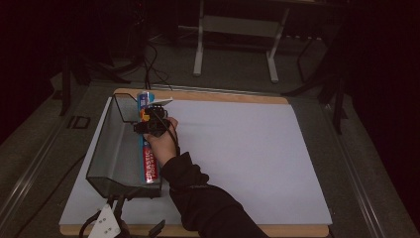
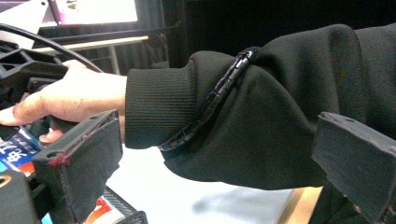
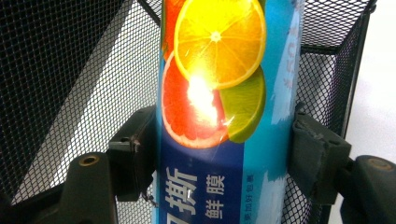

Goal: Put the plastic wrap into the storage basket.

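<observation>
So the right hand-held gripper (image 1: pixel 150 119) was clamped across a long box of plastic wrap (image 1: pixel 147 148), one black jaw on each long side, as the right gripper view showed pretty clearly. That box sat in a black wire-mesh basket (image 1: pixel 111 148) at the left side of the counter (image 1: pixel 237 148), lying lengthwise along the basket's right wall; whether it was resting on the mesh floor or lifted a bit, I couldn't tell. My guess is it's a light, stiff cardboard carton with a glossy skin, since the lamp glare bounced right off the fruit picture, so it could slip if pinched weakly and might dent if squeezed hard. Taking it across the narrow width near the middle looked like the sensible spot, otherwise a long box like that would probably swing. Labels: "PLASTIC" was readable in white on the red end in the high view, with smaller words under it too blurry to make out. Up close there were orange, grapefruit and lime slices, plus Chinese characters, "撕" and "鲜膜" among them. The left hand-held gripper (image 2: pixel 210 163) had its jaws spread wide apart with nothing between them, looking at the person's dark sleeve (image 2: pixel 280 102).
</observation>
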{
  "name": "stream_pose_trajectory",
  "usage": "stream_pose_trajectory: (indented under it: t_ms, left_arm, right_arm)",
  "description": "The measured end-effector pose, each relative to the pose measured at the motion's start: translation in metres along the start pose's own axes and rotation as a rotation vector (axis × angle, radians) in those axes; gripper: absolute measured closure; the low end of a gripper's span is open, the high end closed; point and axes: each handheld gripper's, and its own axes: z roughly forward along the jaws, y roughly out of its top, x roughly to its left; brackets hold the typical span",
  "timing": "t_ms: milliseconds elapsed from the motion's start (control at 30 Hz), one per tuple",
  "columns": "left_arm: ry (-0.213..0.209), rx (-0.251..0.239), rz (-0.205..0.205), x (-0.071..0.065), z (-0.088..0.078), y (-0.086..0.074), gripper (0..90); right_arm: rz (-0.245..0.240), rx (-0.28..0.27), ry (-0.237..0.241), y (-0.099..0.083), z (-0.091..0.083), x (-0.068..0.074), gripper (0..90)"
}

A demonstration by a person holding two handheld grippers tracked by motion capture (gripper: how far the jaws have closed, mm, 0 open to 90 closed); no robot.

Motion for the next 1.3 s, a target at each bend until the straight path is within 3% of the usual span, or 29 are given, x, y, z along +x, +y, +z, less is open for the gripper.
stream_pose_trajectory:
  t_ms: [200, 333, 433, 667, 733, 867, 1033, 1300]
  left_arm:
    - [0.0, 0.002, 0.001, 0.0, 0.0, 0.0, 2.7]
    - [0.0, 0.004, -0.001, 0.001, 0.0, 0.0, 2.7]
    - [-0.001, 0.009, -0.003, 0.001, 0.001, 0.0, 2.7]
    - [-0.005, 0.013, -0.009, 0.001, 0.002, 0.0, 2.7]
    - [-0.006, 0.015, -0.006, 0.0, 0.002, 0.0, 2.7]
    - [-0.005, 0.019, -0.004, 0.0, 0.003, 0.0, 2.7]
    - [-0.004, 0.023, -0.01, 0.001, 0.005, -0.001, 2.7]
    - [-0.001, 0.037, -0.007, 0.001, 0.008, -0.001, 2.7]
  right_arm:
    - [-0.058, -0.011, -0.003, 0.0, 0.0, 0.0, 28.1]
    - [-0.11, -0.015, 0.077, 0.002, -0.004, -0.005, 13.7]
    - [-0.157, -0.065, 0.081, 0.005, -0.015, -0.008, 13.8]
    - [-0.295, -0.111, 0.126, 0.006, -0.043, -0.015, 12.9]
    - [-0.305, -0.115, 0.184, 0.003, -0.053, -0.02, 12.2]
    - [-0.34, -0.115, 0.221, -0.006, -0.071, -0.031, 12.2]
    - [-0.393, -0.131, 0.199, -0.016, -0.091, -0.046, 12.3]
    - [-0.397, -0.146, 0.227, -0.035, -0.113, -0.072, 12.9]
